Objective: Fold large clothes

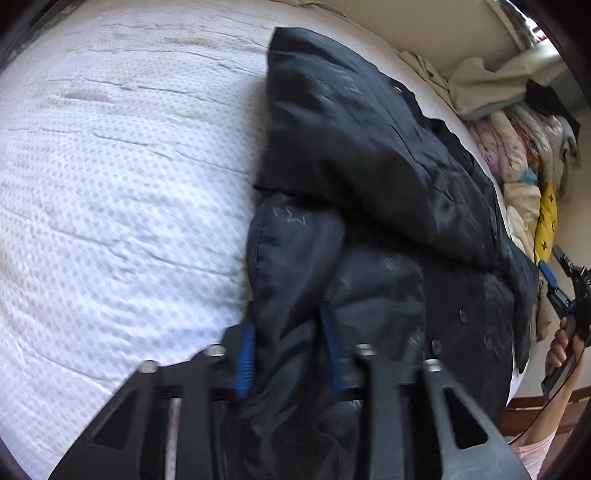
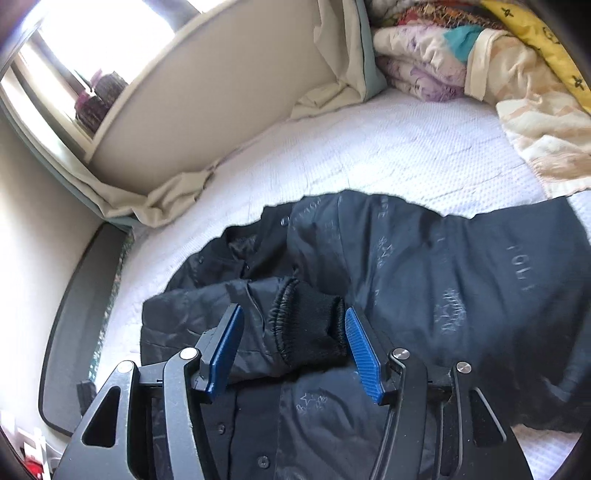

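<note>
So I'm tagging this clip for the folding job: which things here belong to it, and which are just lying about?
Part of the job:
- black jacket
- its knit cuff
- left gripper, pinching jacket fabric
- right gripper, open around the cuff
- white mattress

Lying about:
- pile of folded bedding
- yellow patterned cloth
- beige cloth by the wall

jacket (image 1: pixel 369 166): 1 | mattress (image 1: pixel 110 184): 1 | hand-held gripper (image 1: pixel 290 350): 2
</note>
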Available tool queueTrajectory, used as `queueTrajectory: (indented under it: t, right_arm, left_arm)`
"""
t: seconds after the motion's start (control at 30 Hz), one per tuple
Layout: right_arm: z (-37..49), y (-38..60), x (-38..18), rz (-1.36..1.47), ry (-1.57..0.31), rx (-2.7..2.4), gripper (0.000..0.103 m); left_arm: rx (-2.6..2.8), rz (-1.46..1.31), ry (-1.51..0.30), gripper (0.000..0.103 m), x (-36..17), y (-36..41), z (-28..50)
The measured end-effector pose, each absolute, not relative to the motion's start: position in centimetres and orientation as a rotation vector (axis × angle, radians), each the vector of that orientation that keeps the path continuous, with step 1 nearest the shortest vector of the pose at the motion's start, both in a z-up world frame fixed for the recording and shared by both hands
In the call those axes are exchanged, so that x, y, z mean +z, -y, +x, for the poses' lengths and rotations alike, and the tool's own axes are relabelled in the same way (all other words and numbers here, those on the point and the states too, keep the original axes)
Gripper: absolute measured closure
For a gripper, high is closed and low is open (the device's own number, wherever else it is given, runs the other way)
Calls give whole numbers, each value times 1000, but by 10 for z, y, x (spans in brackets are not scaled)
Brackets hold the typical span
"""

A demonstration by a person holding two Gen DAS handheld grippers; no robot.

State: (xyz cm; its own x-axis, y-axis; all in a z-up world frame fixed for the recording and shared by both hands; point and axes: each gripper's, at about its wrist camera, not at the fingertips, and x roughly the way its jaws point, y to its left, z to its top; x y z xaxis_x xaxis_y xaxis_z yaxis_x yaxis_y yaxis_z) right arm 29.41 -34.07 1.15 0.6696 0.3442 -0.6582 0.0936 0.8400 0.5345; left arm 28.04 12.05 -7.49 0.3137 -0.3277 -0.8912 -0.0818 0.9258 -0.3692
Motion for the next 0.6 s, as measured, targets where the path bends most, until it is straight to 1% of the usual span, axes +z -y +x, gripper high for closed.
queueTrajectory:
  t: [0.03,0.07,0.1,0.17,0.37,0.6]
  right_arm:
    - [291,343,14,570,-828,146,47]
    - [287,346,16,567,-821,138,47]
    - [283,350,18,568,-815,124,47]
    - [276,360,18,598,-808,104,47]
    - [262,391,23,674,-779,77,47]
    - [254,422,19,753,-789,75,47]
  left_arm:
    - [-166,-368,-1242,81,-74,-118,278]
    - [-166,-361,-1229,87,-72,-116,275]
    - [-161,-369,-1214,91,-70,-115,271]
    - [-160,-397,-1191,93,-64,-115,265]
    - [-176,-452,-1201,93,-55,-120,236]
    - [-151,-477,-1183,92,-54,-115,223]
